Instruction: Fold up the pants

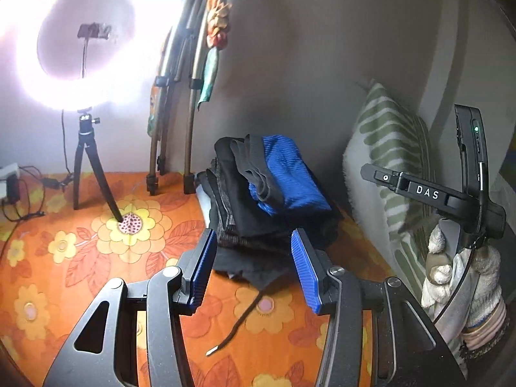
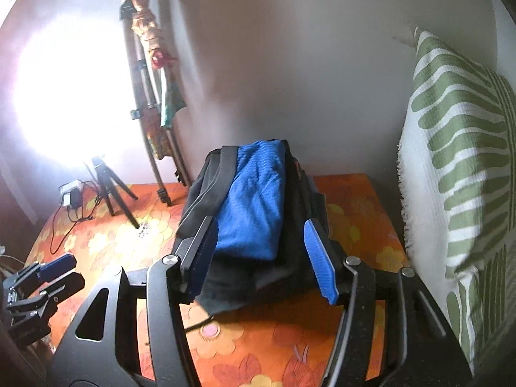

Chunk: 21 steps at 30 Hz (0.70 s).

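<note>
A pile of folded clothes lies on the orange floral sheet. Blue pants with a grey waistband lie on top of dark folded garments. My left gripper is open and empty, just in front of the pile. A black drawstring trails from the pile toward it. In the right wrist view the blue pants top the same dark pile. My right gripper is open and empty, its jaws on either side of the pile's near end. The left gripper also shows in that view.
A lit ring light on a small tripod stands on the sheet at left, with cables and a charger beside it. A folded tripod leans on the wall. A green striped pillow stands at right.
</note>
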Tool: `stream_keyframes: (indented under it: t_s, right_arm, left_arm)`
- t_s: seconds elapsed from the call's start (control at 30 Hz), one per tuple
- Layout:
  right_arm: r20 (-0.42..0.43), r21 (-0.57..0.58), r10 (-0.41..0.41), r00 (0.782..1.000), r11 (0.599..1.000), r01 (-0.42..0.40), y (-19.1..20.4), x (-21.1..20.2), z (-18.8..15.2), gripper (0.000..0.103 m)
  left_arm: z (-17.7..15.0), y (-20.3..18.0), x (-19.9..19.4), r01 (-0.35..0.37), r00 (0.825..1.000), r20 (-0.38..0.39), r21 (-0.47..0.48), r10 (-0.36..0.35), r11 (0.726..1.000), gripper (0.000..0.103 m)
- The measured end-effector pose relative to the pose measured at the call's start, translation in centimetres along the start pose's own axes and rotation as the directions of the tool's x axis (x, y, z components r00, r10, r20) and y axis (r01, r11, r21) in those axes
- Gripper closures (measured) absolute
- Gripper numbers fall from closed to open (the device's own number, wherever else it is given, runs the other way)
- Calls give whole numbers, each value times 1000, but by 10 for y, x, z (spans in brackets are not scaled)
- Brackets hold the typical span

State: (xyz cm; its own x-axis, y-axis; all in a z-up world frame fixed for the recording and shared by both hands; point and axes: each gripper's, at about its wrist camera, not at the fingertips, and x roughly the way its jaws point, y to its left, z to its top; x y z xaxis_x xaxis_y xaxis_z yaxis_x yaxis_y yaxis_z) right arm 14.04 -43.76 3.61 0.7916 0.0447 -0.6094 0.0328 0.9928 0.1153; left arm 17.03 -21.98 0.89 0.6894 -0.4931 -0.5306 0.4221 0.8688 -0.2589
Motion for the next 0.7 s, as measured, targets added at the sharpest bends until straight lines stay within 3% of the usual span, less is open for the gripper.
stream_keyframes:
  t_s: [0.2, 0.3, 0.37, 0.7]
  right_arm:
    - [10, -34, -10, 1000, 999, 11, 23, -28, -26, 38]
    - [27, -24, -25, 999, 999, 25, 30, -43, -36, 32]
    - [33, 1, -23, 999, 1000, 23, 32, -51, -43, 26]
    - [47, -5, -94, 994, 996, 95, 55, -69, -87, 19]
  left_arm:
    - [-11, -17, -32, -8, 1000, 21, 110, 6, 994, 56]
    - [-17, -22, -44, -8, 999, 35, 143, 3, 990, 46]
    - [-22, -24, -51, -6, 999, 42, 157, 0, 988, 42]
    - [-47, -9, -63, -11, 1000, 19, 175, 8, 985, 33]
